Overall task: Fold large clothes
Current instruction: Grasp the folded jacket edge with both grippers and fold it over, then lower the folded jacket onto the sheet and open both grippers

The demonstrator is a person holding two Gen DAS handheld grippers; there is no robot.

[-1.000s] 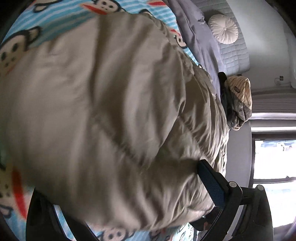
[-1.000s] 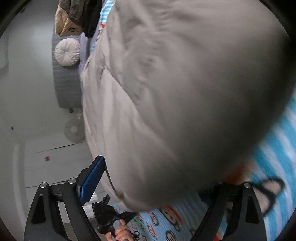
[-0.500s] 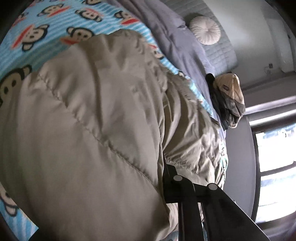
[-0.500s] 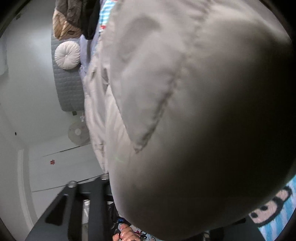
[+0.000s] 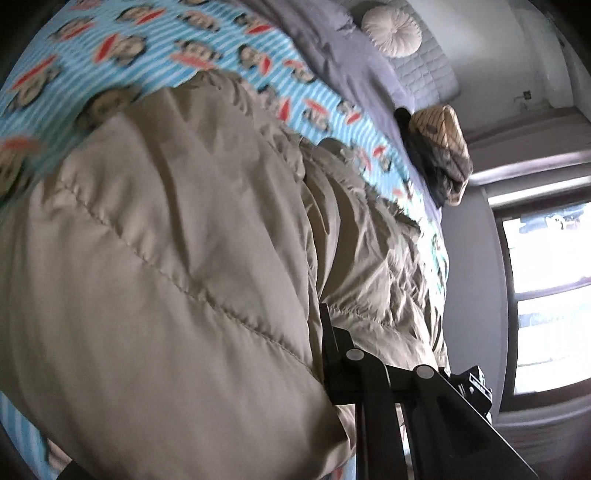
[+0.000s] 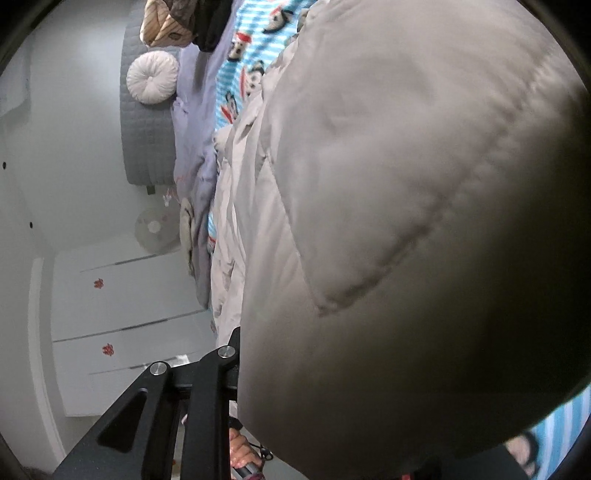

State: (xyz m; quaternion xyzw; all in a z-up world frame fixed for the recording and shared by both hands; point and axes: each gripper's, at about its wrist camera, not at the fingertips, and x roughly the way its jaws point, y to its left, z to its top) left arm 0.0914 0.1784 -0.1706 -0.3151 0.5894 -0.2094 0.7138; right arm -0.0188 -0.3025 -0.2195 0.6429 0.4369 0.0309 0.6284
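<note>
Beige quilted jacket [image 5: 166, 258] lies on monkey-print bedsheet [image 5: 229, 48], bulging between both tools. Left gripper [image 5: 325, 354] & right gripper [image 6: 240, 362] each clamped on jacket fabric. Advice: lift both edges evenly, keep grip tight, lay fold flat w/o bunching.

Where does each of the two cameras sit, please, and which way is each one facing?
Left wrist: on the left gripper, looking along the bed over the beige padded coat toward the window; only black linkage shows.
Right wrist: on the right gripper, facing the coat and white cabinet; linkage and a hand show.
Shared: coat, monkey-print sheet, round cushion.
</note>
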